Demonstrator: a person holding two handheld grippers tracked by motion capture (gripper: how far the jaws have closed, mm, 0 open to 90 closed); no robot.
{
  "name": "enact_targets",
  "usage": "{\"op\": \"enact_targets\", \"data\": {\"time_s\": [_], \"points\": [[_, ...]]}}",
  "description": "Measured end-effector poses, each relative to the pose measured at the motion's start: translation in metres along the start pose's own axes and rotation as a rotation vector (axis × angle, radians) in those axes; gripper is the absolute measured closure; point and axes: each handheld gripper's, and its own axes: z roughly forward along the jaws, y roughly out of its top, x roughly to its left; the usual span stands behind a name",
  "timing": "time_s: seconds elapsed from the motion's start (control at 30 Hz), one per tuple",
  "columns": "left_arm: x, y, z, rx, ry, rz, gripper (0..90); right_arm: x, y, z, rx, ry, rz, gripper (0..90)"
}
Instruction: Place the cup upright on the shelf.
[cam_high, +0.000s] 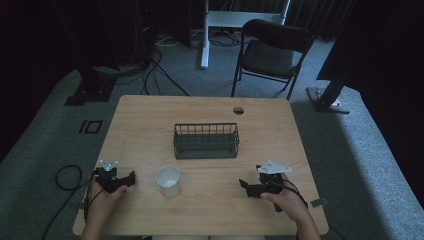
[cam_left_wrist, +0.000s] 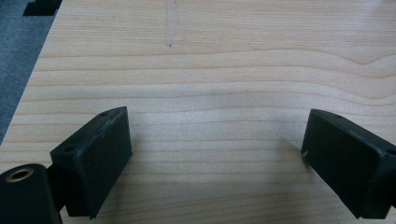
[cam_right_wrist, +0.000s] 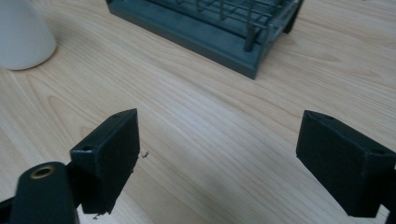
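Dim room; grey carpet (cam_high: 360, 150); black folding chair (cam_high: 270, 52) behind wooden table (cam_high: 280, 130).

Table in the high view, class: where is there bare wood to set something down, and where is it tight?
Free: the table strip behind the wire basket, the wood left and right of it, and the stretch between the white cup and the right gripper. Tighter: between the cup and the left gripper, and the gap from cup to basket.

Cup (cam_high: 168, 180) stands before the basket (cam_high: 206, 140), between both grippers.
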Motion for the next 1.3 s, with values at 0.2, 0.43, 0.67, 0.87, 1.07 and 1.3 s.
{"op": "enact_targets", "data": {"time_s": [0.2, 0.43, 0.67, 0.87, 1.07, 1.3], "points": [[0.0, 0.0, 0.0, 0.0, 0.0, 0.0, 8.9, 0.007, 0.003, 0.003, 0.0, 0.027, -0.023, 12.9], [0.0, 0.0, 0.0, 0.0, -0.004, 0.003, 8.9, 0.017, 0.008, 0.007, -0.008, 0.061, -0.038, 12.5], [0.0, 0.0, 0.0, 0.0, -0.005, 0.004, 8.8, 0.028, 0.011, 0.014, -0.007, 0.105, -0.065, 12.4], [0.0, 0.0, 0.0, 0.0, -0.005, 0.004, 8.8, 0.038, 0.014, 0.019, -0.007, 0.151, -0.08, 12.3], [0.0, 0.0, 0.0, 0.0, -0.005, 0.004, 8.9, 0.047, 0.018, 0.025, -0.004, 0.175, -0.107, 12.4], [0.0, 0.0, 0.0, 0.0, -0.005, 0.004, 8.8, 0.06, 0.022, 0.032, -0.004, 0.215, -0.127, 12.4]]}}
